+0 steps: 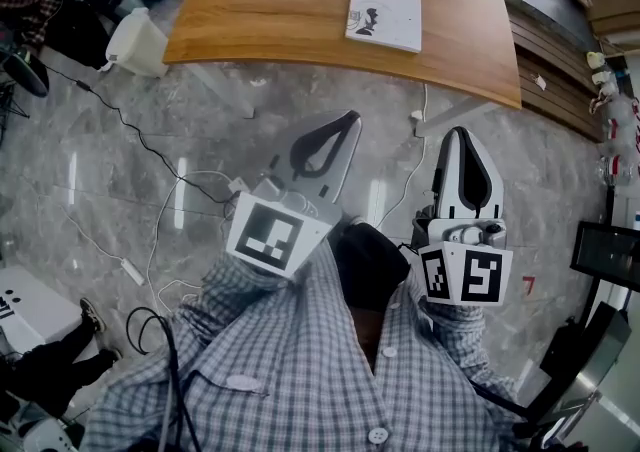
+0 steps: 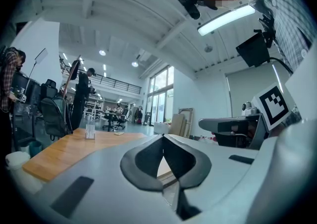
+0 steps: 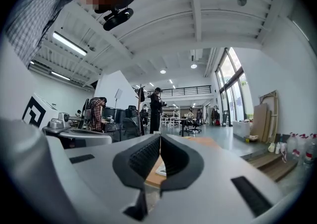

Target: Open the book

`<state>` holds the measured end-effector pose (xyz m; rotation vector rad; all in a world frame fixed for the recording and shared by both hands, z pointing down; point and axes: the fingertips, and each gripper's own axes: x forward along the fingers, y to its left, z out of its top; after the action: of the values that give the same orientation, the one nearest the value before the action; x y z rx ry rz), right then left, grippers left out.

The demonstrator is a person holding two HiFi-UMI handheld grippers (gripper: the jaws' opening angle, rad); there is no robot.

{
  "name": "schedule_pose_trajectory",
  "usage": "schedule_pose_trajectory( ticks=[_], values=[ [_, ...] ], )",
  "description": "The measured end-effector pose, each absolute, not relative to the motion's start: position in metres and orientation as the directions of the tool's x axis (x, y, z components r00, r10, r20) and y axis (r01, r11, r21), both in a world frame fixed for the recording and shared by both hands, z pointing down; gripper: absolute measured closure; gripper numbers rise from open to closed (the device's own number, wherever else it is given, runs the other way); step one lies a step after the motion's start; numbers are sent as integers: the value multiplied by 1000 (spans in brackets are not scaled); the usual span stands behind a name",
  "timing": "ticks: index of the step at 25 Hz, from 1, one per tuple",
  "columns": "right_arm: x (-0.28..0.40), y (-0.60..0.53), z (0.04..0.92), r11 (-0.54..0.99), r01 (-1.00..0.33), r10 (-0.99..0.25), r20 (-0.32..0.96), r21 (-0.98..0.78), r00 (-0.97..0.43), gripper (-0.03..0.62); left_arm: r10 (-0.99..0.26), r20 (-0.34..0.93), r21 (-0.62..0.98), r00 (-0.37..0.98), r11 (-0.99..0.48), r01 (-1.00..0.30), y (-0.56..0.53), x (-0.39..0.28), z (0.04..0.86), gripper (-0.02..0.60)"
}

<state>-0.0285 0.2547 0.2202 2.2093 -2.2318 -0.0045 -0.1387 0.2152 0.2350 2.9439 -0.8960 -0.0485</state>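
A white closed book with a grey cover picture lies flat near the right end of the wooden table. My left gripper is held over the floor, short of the table's near edge, shut with nothing in it. My right gripper hangs beside it to the right, also shut and empty, below the table's near right corner. In the left gripper view the left gripper points level at the table top. In the right gripper view a sliver of the book shows behind the right gripper.
The grey marble floor carries white and black cables and a power strip. A white bin stands by the table's left corner. Wooden slats run along the right. People stand at desks further off.
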Motion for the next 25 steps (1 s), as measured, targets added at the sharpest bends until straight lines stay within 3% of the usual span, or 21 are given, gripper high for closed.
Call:
schedule_pose_trajectory(
  ticks=[16,25],
  values=[
    [-14,234,237,-14,-999,-1000,23,-37,13,574,-577,12,80,817,-814,-576,194,-143,251,581],
    [25,183,257,50,-997,-998,36,-63,-53,574,-596,49,61,802,-799,-598,157,-94,269,581]
  ],
)
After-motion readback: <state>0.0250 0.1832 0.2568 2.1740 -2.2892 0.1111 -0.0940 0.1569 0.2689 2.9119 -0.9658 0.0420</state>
